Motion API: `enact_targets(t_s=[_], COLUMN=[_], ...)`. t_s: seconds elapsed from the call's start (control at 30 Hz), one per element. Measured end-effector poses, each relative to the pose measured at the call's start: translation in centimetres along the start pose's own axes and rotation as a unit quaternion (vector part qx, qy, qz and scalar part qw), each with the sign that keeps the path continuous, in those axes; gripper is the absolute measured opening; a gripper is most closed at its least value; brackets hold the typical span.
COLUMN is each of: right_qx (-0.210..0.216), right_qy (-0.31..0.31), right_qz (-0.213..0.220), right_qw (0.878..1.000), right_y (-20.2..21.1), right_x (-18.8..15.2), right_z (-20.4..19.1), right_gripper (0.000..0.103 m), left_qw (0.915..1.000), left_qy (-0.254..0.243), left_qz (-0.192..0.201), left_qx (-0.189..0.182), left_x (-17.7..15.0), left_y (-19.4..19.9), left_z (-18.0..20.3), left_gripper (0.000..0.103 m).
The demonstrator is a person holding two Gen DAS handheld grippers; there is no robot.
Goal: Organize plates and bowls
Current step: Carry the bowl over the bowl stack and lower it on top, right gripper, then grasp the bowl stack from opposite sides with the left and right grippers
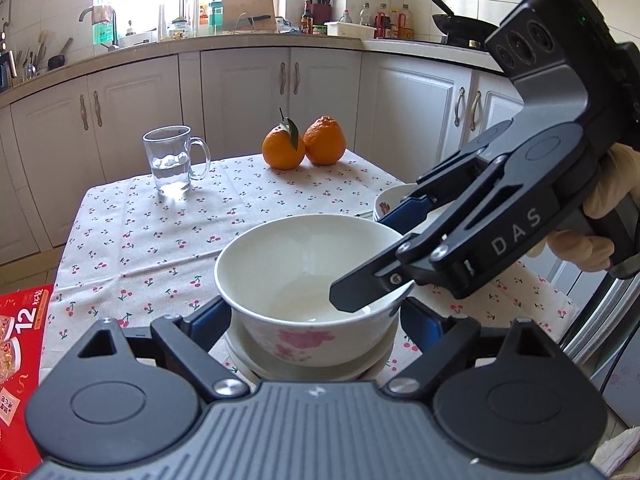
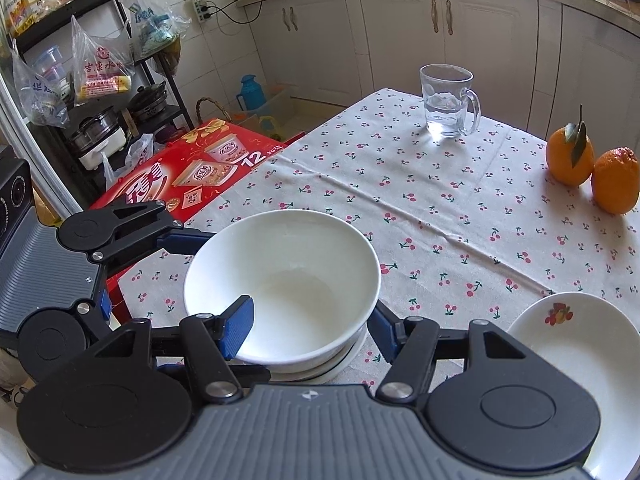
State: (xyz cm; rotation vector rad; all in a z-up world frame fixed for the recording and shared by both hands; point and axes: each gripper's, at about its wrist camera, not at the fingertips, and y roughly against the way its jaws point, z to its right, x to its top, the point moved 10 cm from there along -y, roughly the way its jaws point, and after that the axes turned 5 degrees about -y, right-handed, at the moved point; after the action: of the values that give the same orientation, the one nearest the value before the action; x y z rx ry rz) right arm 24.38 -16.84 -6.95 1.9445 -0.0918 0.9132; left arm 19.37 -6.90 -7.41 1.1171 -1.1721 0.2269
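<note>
A white bowl with pink flowers (image 1: 304, 280) sits nested on a second white dish (image 1: 312, 368) at the near edge of the cherry-print table. My left gripper (image 1: 316, 320) is open, its fingers on either side of the bowl's base. My right gripper (image 2: 310, 328) is open over the bowl (image 2: 280, 280): one blue pad (image 2: 238, 328) is inside the rim, the other (image 2: 384, 332) is outside it. In the left wrist view the right gripper's black finger (image 1: 360, 292) reaches down into the bowl. A white plate with a fruit print (image 2: 576, 352) lies to the right.
A glass mug of water (image 1: 174, 160) and two oranges (image 1: 304, 144) stand at the far side of the tablecloth (image 2: 440, 208). A red box (image 2: 192, 176) sits beside the table's left edge. Kitchen cabinets (image 1: 240, 92) lie beyond.
</note>
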Motion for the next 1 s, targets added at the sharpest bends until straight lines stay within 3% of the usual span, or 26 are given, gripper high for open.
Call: enact_targets(t_s=[0.6,0.93,1.0], right_qx=[-0.009,-0.013,-0.024], right_qy=[0.017,0.031,0.040], right_qz=[-0.003,0.013,0.026], right_qw=[1.000,0.999,0.999], right_y=[-0.9,-0.4,0.3], right_x=[-0.1,-0.1,-0.2], right_z=[-0.5,-1.3,-1.4], right_gripper=[0.074,0.094,0.100], left_qw=[0.9998,0.9997,0.9996], left_qy=[0.014,0.005,-0.011], left_qz=[-0.010,-0.006,-0.005], left_qx=[-0.009,-0.024,-0.025], left_x=[-0.8,-0.9,-1.0], left_y=[-0.6,0.5,1.1], left_z=[-0.5,-0.4,-0.5], left_gripper=[0.094,0.096,0.100])
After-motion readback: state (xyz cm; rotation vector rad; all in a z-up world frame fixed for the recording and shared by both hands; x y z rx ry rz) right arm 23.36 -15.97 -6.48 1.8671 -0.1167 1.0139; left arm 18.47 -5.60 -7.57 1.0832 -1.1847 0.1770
